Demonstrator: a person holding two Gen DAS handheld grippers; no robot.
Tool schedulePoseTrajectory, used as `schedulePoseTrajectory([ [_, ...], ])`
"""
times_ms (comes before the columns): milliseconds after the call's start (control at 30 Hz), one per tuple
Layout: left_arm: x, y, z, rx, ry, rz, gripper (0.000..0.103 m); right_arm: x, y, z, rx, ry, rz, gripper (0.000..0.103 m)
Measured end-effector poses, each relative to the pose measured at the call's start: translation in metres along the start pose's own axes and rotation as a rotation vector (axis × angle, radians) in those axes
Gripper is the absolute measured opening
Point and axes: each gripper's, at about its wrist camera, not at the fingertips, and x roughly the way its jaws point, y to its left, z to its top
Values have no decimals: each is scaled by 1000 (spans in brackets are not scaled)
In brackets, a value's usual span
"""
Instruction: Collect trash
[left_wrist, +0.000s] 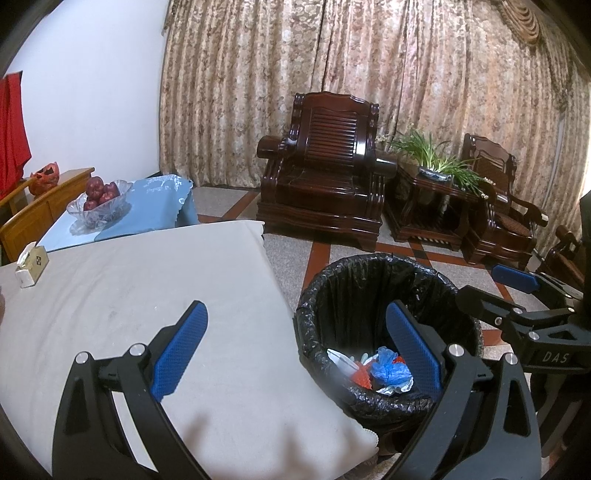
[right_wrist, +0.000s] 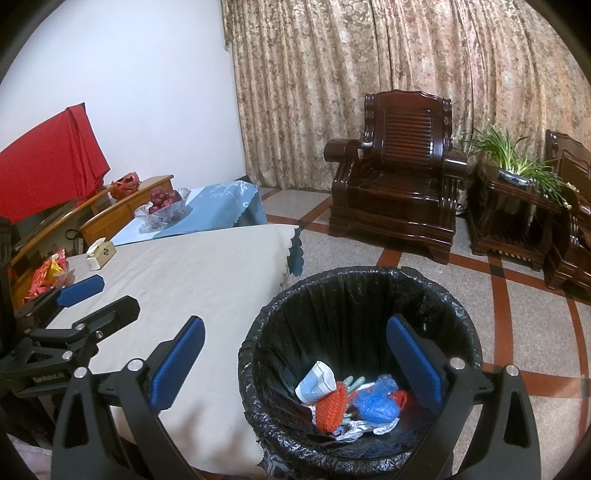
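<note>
both tongs are seen spread wide, with nothing held between the blue pads. the left tongs (left_wrist: 295, 339) are poised above the edge where the desk (left_wrist: 129, 295), covered by a pale grey cloth, meets the trash bin (left_wrist: 369, 295); one pad lies over the cloth and the other over the bin's mouth. the right tongs (right_wrist: 295, 354) are held in a like way, one pad over the cloth and the other inside the outline of the bin (right_wrist: 354, 295), which is lined with a black plastic bag and stands on the tiled floor just beside the desk (right_wrist: 192, 280).

the collected trash is found at the bottom of the bin: a crumpled blue plastic bag (right_wrist: 376, 400), an orange-red net (right_wrist: 330, 406), a folded pale blue and white packet (right_wrist: 316, 384) and some whitish scraps beneath. the same pile (left_wrist: 388, 371) is partly seen in the left wrist view.

on the desk a tissue box (left_wrist: 31, 264) is placed near the far edge, and a glass bowl of red apples (left_wrist: 99, 201) rests on a blue cloth beyond it. red and yellow wrappers (right_wrist: 48, 273) are seen at the desk's left end, by the left tongs (right_wrist: 92, 295). dark wooden armchairs (left_wrist: 325, 166) and a potted plant (left_wrist: 436, 158) stand before patterned curtains.
</note>
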Motion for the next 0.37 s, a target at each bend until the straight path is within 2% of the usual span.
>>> schedulePoseTrajectory([
  [367, -3, 2, -1, 3, 1, 0, 95, 0, 0, 1, 0, 1, 0, 97],
])
